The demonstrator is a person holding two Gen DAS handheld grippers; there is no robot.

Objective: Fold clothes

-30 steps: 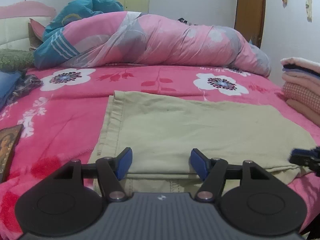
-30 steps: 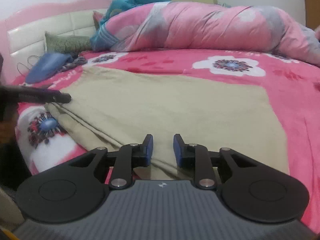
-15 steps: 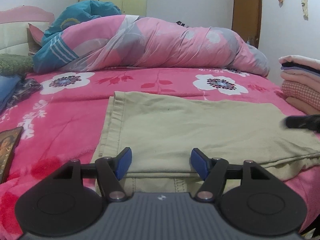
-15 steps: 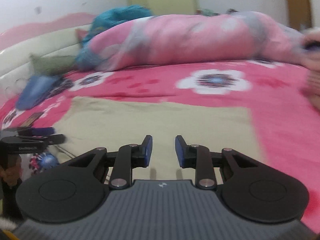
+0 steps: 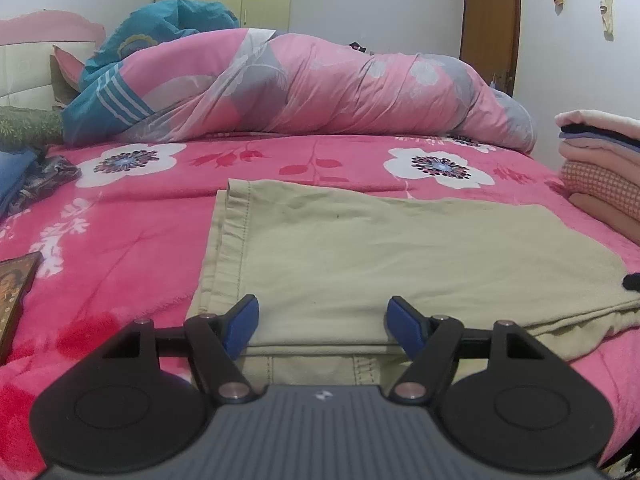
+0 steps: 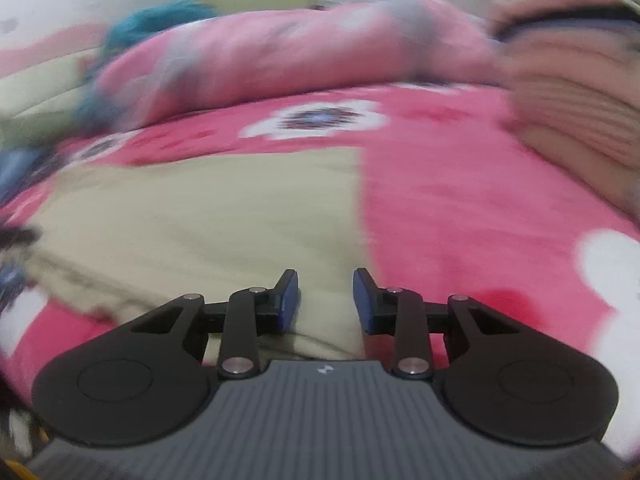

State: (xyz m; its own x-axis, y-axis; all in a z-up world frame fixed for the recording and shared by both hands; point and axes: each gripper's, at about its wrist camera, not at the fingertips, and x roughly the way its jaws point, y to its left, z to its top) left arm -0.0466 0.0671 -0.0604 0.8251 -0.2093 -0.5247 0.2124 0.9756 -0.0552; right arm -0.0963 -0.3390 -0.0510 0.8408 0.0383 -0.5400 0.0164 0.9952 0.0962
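**Khaki trousers lie folded flat on a pink flowered bed, both grippers empty above them**

A pair of khaki trousers (image 5: 400, 256) lies folded on a pink flowered blanket (image 5: 132, 240), spread flat with a stitched hem on the left end and a waistband edge showing at the near side. The left gripper (image 5: 322, 322) hangs just over that near edge, its blue-padded jaws spread wide and having just been opening further; nothing sits between them, and the cloth lies below the pads rather than in their grip. At the trousers' right end, a dark tip of the right gripper (image 5: 632, 281) pokes into the left wrist view.

The right wrist view is smeared with motion blur. There the right gripper (image 6: 326, 300) sits above the trousers' (image 6: 208, 220) near right corner, its jaws parted by a moderate gap and having just been opening, with nothing pinched between them.

Beyond the trousers, a rolled pink and grey quilt (image 5: 328, 92) stretches across the far side of the bed, with a teal cover (image 5: 160, 24) bunched at its left end. To the right of the trousers stands a stack of folded clothes (image 5: 600, 164) in pink, dark and checked layers. To the left of the trousers, at the blanket's edge, lies a framed picture (image 5: 14, 284); farther back on that side are blue and dark patterned fabrics (image 5: 28, 176).
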